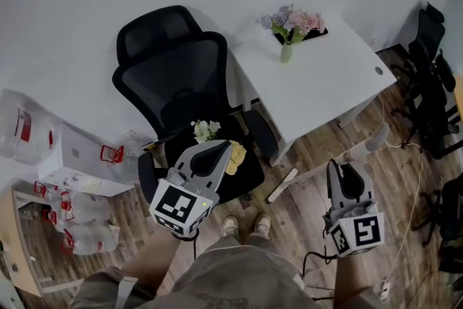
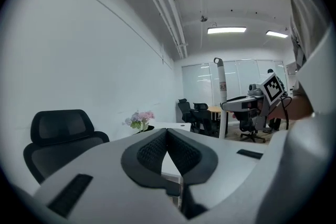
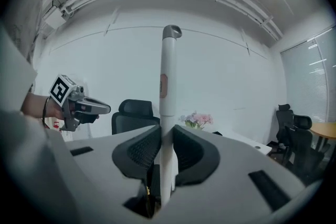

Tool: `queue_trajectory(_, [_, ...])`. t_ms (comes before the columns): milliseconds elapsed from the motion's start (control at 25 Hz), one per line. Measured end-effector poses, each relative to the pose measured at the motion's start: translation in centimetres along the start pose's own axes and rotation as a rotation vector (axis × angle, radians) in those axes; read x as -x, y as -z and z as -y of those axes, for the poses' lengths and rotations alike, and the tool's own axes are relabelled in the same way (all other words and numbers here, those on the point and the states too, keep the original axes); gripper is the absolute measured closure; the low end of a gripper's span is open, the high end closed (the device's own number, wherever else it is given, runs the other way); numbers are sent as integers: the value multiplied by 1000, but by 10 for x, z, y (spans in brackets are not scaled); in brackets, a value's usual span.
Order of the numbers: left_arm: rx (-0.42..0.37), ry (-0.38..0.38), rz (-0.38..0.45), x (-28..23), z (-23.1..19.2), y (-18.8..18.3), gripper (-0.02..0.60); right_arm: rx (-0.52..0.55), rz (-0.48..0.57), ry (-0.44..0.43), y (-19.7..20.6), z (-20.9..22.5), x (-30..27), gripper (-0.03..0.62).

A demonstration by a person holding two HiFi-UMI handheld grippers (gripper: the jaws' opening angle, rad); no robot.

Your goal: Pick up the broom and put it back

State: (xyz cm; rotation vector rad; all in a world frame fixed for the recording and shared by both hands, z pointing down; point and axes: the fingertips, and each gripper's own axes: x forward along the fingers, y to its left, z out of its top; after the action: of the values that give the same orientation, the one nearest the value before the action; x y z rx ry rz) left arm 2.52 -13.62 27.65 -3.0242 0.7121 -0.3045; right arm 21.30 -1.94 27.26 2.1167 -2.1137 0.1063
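The broom's white handle with a grey cap stands upright between the pads of my right gripper, which is shut on it. From the head view, the right gripper is low on the right over the wood floor, and the broom's capped handle end pokes out just beyond it. My left gripper hovers over the chair seat; its jaws meet with nothing between them. Looking from the left gripper, the broom handle rises beside the right gripper.
A black office chair stands straight ahead with a yellow cloth and small flowers on its seat. A white desk with a flower vase is to its right. Water jugs sit left, black chairs far right.
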Motion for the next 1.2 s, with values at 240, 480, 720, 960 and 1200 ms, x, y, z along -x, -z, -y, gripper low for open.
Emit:
queue_trajectory(240, [-15,78,-48,-43,26,23,565,-14,-84,80,59,30,0,500])
queue_trajectory(480, [-25,122,-102,-86,48,63,565,-41,-147,139,129,56,2,500])
queue_trajectory(720, [49,151,-189,-122,56,126,565,-57,-215,168,204,72,-7,500])
queue_trajectory(960, [61,160,-262,-148,56,183,565,-73,-286,203,276,84,-20,500])
queue_trajectory(1200, [64,159,-305,-168,51,234,565,-87,-325,229,335,93,-38,499])
